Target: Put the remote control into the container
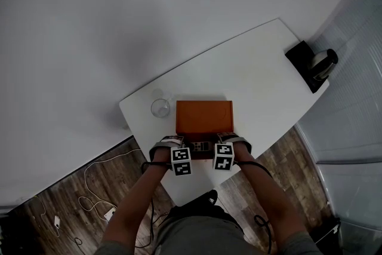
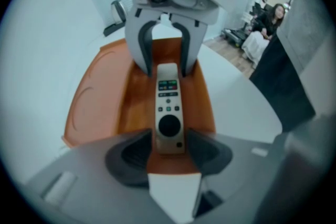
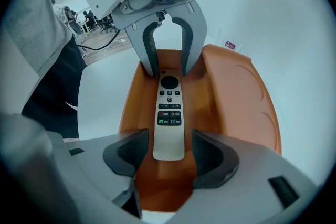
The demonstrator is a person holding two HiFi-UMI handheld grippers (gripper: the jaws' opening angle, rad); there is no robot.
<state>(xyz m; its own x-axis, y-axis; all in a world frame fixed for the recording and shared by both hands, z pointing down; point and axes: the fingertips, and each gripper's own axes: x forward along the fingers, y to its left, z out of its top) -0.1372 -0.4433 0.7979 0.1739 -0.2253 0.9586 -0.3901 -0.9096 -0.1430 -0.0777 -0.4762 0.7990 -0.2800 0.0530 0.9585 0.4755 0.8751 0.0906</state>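
A clear drinking glass (image 1: 160, 108) stood at the left of the white tabletop (image 1: 256, 80), just beside the orange rectangular container (image 1: 204, 116). At the table's near edge, the left gripper (image 2: 169, 150) faced right along the container's narrow near trough. Its dark pads flanked the round-button end of the slim silver remote control (image 3: 169, 113), very close on both sides but released, with a thin gap each side. The remote lay flat on the trough's floor, lengthwise between the orange walls, with nothing lifting it. The right gripper (image 3: 168, 152) faced left over the remote's plain end. Its fingers were spread wide, clearly apart from the remote and grasping nothing. At the far right corner of the table, a dark rounded kettle (image 1: 323, 63) sat on a black square tray (image 1: 298, 57), well apart from the container.
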